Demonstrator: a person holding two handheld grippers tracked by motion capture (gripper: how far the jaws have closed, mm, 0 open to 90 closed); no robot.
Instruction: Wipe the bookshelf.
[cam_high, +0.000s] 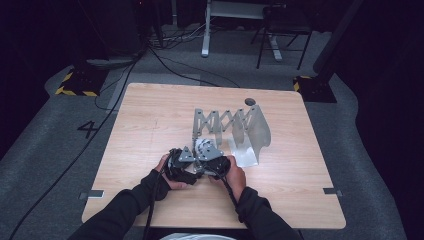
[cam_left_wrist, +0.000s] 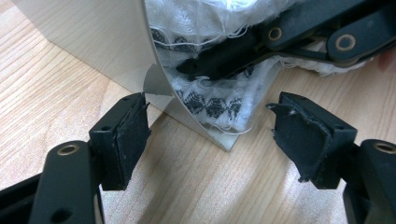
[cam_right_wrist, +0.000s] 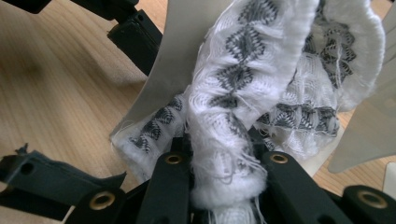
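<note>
We saw a wooden bench (cam_high: 150, 125) on grey carpet. Near the grey folding rack (cam_high: 230, 125), both hands met: the right claw (cam_right_wrist: 224, 168) clamped white patterned cloth (cam_right_wrist: 243, 93); the left claw (cam_left_wrist: 210, 135) gaped wide beside it.

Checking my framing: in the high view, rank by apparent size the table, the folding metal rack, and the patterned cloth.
1. Table, by far the largest.
2. Metal rack, mid-sized.
3. Patterned cloth, smallest, partly hidden by the left gripper and right gripper.

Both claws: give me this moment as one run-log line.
right claw: shut on white patterned cloth | left claw: open, straddling grey panel edge | rack: on table
</note>
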